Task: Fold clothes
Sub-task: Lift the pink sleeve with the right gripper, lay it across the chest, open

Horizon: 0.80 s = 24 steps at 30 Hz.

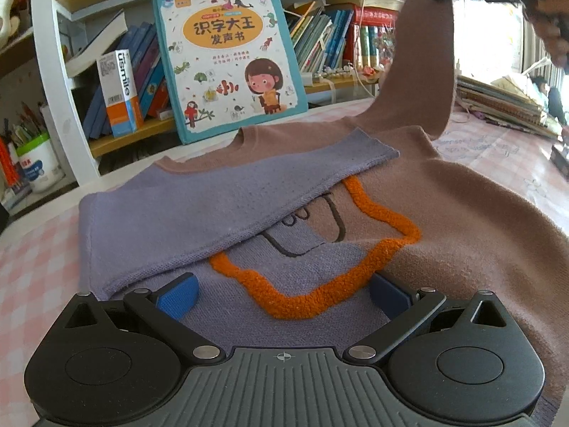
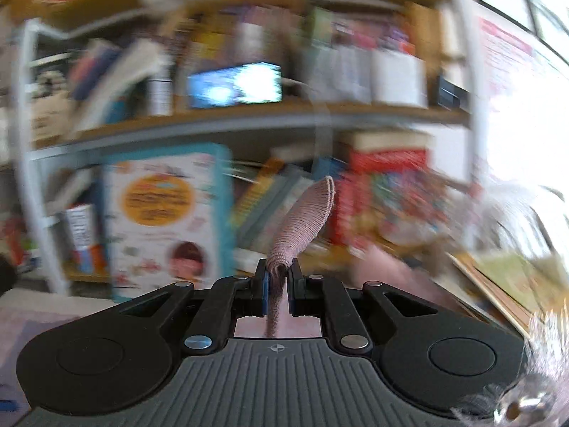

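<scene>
Right wrist view: the right gripper (image 2: 278,286) is pinched tight on a fold of ribbed pinkish-brown cuff (image 2: 306,220), which stands up between the blue pads and curls over to the right. Everything beyond it is smeared by blur; a bookshelf (image 2: 249,117) with a tall picture book (image 2: 160,224) can just be made out, and the strip of cloth is probably the sweater's sleeve end, though this view alone cannot confirm it.

From the left wrist, the left gripper (image 1: 282,293) stands wide open, its blue pads (image 1: 179,293) resting low over the sweater (image 1: 444,220) with nothing clamped between them. The sweater lies spread on the pink checked counter (image 1: 32,249), brown on one half and purple on the other, with a fuzzy orange outline (image 1: 320,284) on its chest. The purple sleeve (image 1: 199,213) is folded across the body. The brown sleeve (image 1: 416,82) rises from the shoulder to the upper right, where a dark gripper holds its end. The picture book (image 1: 227,60) leans against the shelf behind the collar.
</scene>
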Motion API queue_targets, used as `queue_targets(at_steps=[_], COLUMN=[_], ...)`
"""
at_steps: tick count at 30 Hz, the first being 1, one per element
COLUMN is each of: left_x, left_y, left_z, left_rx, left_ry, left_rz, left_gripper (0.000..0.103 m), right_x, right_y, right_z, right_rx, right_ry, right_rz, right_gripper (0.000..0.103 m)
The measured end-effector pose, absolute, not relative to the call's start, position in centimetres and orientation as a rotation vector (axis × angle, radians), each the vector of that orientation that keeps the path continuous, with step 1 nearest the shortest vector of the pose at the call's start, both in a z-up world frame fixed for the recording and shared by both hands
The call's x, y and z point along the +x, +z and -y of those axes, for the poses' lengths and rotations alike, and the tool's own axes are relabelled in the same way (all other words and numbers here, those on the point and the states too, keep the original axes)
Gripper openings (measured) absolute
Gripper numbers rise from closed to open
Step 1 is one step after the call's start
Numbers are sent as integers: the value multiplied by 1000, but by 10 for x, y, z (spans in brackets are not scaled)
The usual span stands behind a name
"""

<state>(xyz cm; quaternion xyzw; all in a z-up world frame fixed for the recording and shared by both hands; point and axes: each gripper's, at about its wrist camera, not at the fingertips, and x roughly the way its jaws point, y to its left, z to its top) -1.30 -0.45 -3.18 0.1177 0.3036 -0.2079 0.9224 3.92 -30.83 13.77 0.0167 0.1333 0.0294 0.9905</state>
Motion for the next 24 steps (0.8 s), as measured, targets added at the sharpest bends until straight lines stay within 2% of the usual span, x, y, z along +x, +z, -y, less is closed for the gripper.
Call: queue_targets(at_steps=[5, 11, 24], left_x=[-17, -16, -16], left_y=[-32, -31, -29], left_z=[7, 7, 6], left_rx=[262, 260, 250], left_ry=[-418, -419, -425], left_rz=[-612, -613, -618], left_gripper=[103, 103, 103], right_x=[47, 64, 101], right_y=[162, 175, 120], right_z=[246, 185, 108], right_rx=[-58, -41, -23], right_ry=[231, 420, 575], right_rz=[-225, -225, -384], right_gripper=[9, 9, 9])
